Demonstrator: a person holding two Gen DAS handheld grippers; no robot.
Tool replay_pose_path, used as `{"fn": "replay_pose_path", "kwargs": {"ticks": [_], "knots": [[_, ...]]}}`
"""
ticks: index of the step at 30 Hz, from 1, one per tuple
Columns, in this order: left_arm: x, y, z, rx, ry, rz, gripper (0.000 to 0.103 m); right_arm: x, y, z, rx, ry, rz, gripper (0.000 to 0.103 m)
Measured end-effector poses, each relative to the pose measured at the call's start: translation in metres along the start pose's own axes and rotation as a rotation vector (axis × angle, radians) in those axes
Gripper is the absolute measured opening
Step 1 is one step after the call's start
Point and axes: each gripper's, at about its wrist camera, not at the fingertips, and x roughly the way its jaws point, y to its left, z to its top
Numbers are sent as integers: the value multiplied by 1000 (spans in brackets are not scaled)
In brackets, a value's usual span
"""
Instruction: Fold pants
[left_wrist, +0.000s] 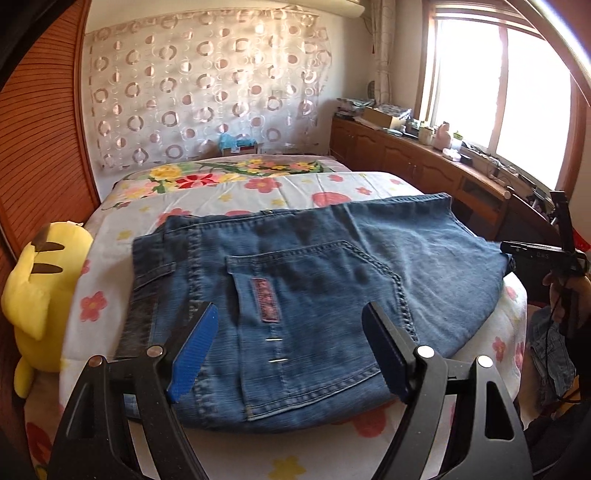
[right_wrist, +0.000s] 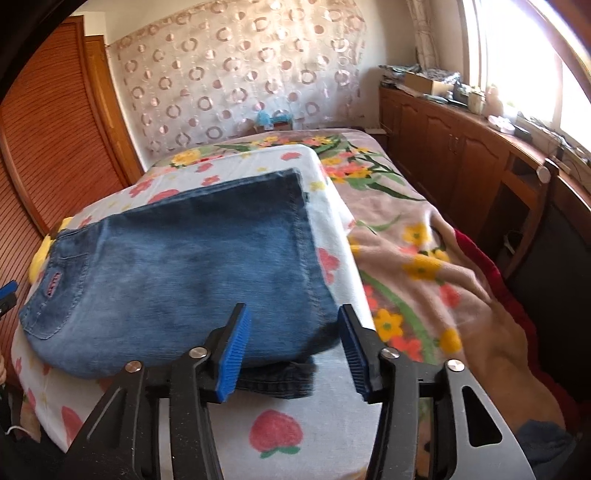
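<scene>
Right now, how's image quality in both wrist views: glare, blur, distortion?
Left wrist: window blown out at right, strong fisheye bowing at the edges, jeans slightly soft, left gripper sharp. Right wrist: window glare top right, jeans and floral blanket smeared as if by motion, right gripper crisp.

The pants (left_wrist: 332, 280) are faded blue denim jeans, folded into a flat, squat bundle lying on the flower-printed sheet (left_wrist: 314, 184) of the bed. A back pocket (left_wrist: 306, 332) faces up, stitched in pale thread and bearing a small pink-red label (left_wrist: 265, 299). The hemmed leg end (right_wrist: 291, 206) lies doubled over on top, and a darker edge of denim (right_wrist: 284, 380) pokes out from beneath the near side.
</scene>
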Motion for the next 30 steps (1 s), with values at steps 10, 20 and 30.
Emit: {"fn": "replay_pose_path", "kwargs": {"ticks": [10,20,30], "knots": [[9,-7,-8,-13,22,-17,81,13,-6,0,51,31,54,56],[7,-5,-7,-28,16,-9,81,15,6,5,-11,30,38,11],[-5,2,-1,-32,-11,18,81,-28,64,26,-179,-103,178,4]]}}
